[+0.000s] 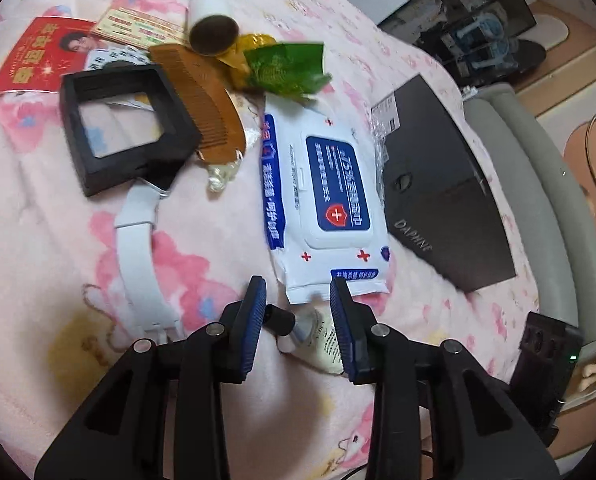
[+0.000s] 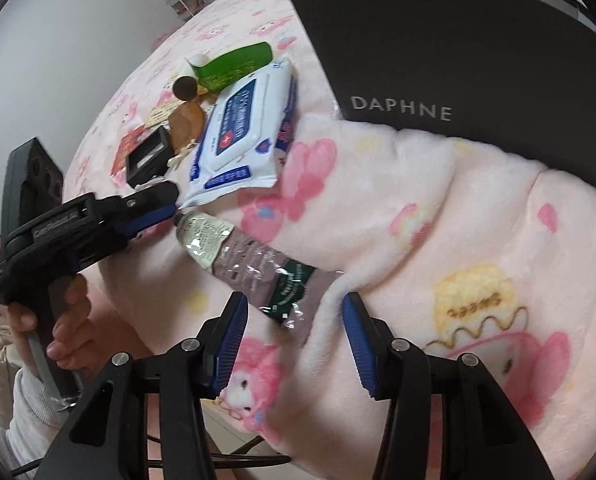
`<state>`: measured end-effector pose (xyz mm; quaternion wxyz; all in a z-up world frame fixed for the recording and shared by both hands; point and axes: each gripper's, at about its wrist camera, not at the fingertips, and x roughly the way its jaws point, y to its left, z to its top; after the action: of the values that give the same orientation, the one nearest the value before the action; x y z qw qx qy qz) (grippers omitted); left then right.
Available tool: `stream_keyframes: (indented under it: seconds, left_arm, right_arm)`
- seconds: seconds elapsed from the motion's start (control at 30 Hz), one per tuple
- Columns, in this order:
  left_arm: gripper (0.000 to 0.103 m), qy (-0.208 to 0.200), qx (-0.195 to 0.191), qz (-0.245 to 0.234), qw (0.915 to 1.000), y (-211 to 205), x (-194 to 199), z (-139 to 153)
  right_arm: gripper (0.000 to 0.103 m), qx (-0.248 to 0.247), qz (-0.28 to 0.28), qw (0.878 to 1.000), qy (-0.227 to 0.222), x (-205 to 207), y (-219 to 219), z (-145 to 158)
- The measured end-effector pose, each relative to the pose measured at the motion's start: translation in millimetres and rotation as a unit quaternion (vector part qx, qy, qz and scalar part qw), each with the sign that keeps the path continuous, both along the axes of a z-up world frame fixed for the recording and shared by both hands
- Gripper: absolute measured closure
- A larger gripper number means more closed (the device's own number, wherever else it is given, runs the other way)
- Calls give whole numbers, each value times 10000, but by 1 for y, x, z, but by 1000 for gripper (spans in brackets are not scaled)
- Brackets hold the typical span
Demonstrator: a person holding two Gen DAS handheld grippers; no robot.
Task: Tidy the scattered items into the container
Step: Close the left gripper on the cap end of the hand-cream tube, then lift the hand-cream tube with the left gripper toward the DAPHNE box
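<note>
Tube lay on the pink blanket just below the wipes, cap toward the left tongs — spread either side of it, not pinching. Right tongs hung spread over its tail. Black box sat beyond.
</note>
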<state>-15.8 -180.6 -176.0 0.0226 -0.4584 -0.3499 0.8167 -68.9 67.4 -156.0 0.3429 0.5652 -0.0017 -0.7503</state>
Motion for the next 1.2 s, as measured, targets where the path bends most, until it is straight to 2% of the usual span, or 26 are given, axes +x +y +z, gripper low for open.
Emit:
stream_keyframes:
  seconds: [0.1, 0.27, 0.43, 0.53, 0.63, 0.93, 1.1, 1.2]
  left_arm:
    - [70, -247, -317, -106, 9991, 7, -5, -6]
    - [70, -171, -285, 151, 9993, -1, -1, -3]
    - [66, -123, -251, 45, 9996, 2, -7, -4]
    - [66, -210, -347, -56, 9992, 7, -12, -6]
    - [66, -219, -353, -86, 9991, 7, -11, -6]
    - [66, -308, -229, -131, 9992, 8, -4, -10]
    - [66, -388, 180, 40, 9991, -3, 6, -12]
    - [67, -432, 230, 116, 9987, -5, 6, -14]
  right_arm:
    - [58, -14, 100, 9999, -23, 0, -1, 0]
    - [58, 22, 27, 9999, -154, -1, -2, -5]
    - [58, -278, 134, 9989, 338, 4, -5, 20]
    - [57, -281, 224, 9993, 77, 0, -14, 5]
    - [57, 133, -62, 9998, -146, -5, -7, -18]
    - [57, -376, -290, 9971, -602, -21, 0, -20]
    - [60, -231, -170, 9990, -348, -17, -14, -6]
    - [60, -156, -112, 9988, -440, -19, -16, -14]
